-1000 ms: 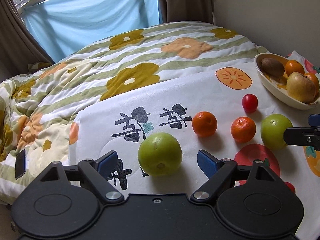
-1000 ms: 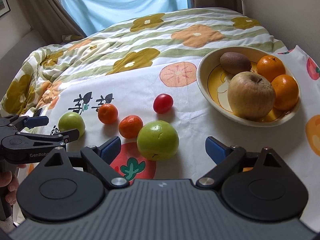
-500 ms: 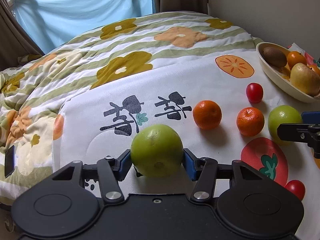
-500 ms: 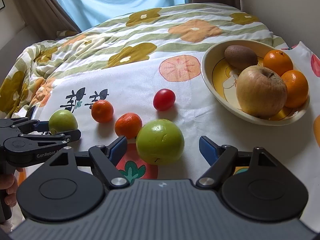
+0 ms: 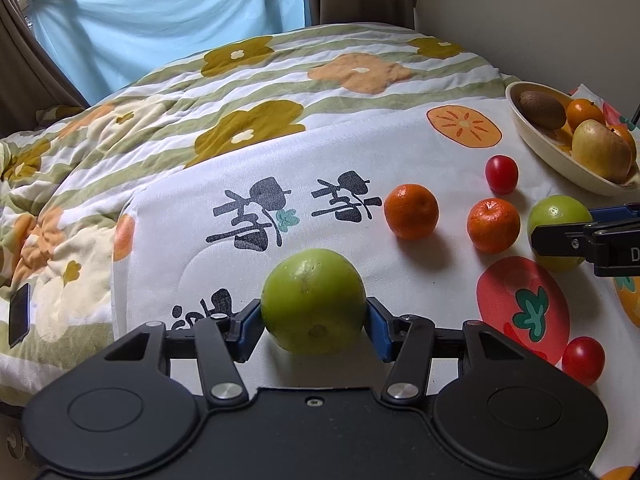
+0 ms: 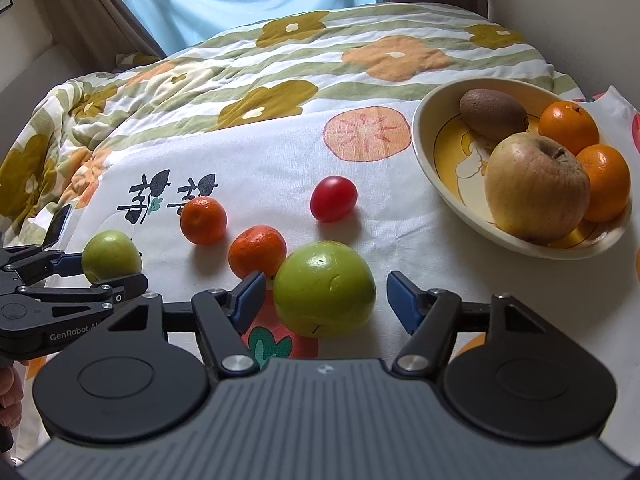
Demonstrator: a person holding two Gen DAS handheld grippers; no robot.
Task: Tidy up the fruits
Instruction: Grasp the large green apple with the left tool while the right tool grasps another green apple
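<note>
Left tongs (image 5: 314, 320) closed on green apple (image 5: 314, 300); bowl (image 6: 424, 148) holds fruit.

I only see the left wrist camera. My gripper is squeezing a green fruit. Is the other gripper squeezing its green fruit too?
Observer: Not yet. In the right wrist view the right gripper has just been closing, but a gap shows between each blue pad and the green fruit.
Operator: How many oranges are in the bowl? I can't tell.
Observer: Two. An orange and a second orange sit behind the yellowish apple in the bowl.
Operator: Is somebody holding my gripper?
Observer: Yes. Part of a hand shows at the picture's left edge, under the left gripper.
</note>
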